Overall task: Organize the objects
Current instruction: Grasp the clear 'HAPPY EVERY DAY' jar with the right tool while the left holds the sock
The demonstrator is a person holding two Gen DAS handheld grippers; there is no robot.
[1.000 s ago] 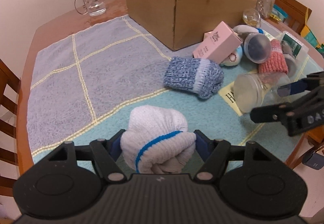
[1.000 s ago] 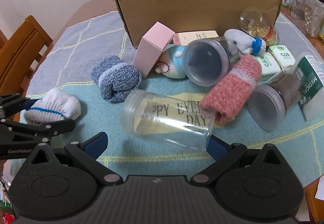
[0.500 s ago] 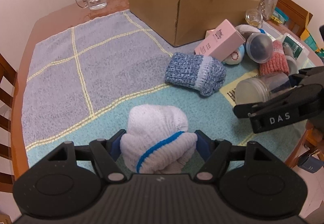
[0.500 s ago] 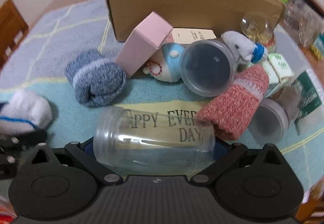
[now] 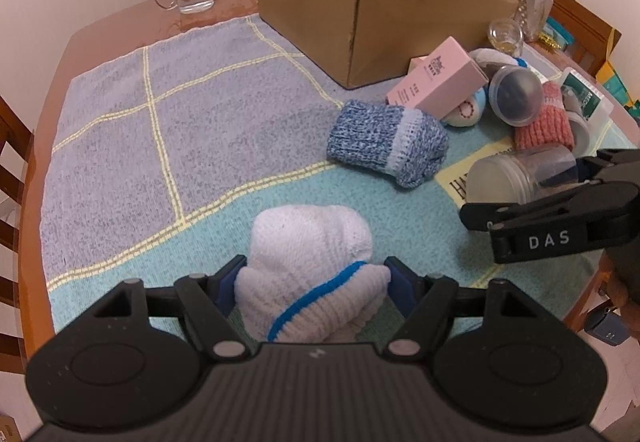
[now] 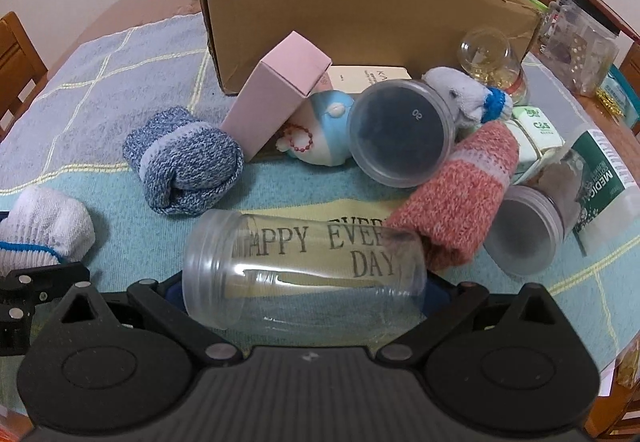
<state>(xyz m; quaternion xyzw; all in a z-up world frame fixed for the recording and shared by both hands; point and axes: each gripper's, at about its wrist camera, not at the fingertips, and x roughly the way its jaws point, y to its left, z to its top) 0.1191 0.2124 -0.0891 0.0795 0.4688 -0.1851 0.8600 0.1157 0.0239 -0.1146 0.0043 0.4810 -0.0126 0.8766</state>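
both tongs loaded, box not yet fed

left gripper (image 5: 312, 282) is clamped on the white sock roll (image 5: 308, 266), nearest at 6 o'clock, pads pressing both sides of the bundle. soft, light, squashes under grip; won't slip, a mid-bundle pinch looks fine. right gripper (image 6: 298, 294) is closed around the clear jar (image 6: 304, 274) lying on its side, printed "happy every day"; looks rigid, smooth plastic, likely light and empty, could roll or slide out. judgement: grip across the body near the middle, not the rim. past it at 11 o'clock, the blue sock roll (image 6: 184, 160) on the mat (image 5: 120, 130), free. pink box (image 6: 280, 94) leans at 12, red sock roll (image 6: 460, 198) at 2 touching the jar's end. farthest, cardboard box (image 6: 360, 14) at 12, open top; inside not visible.
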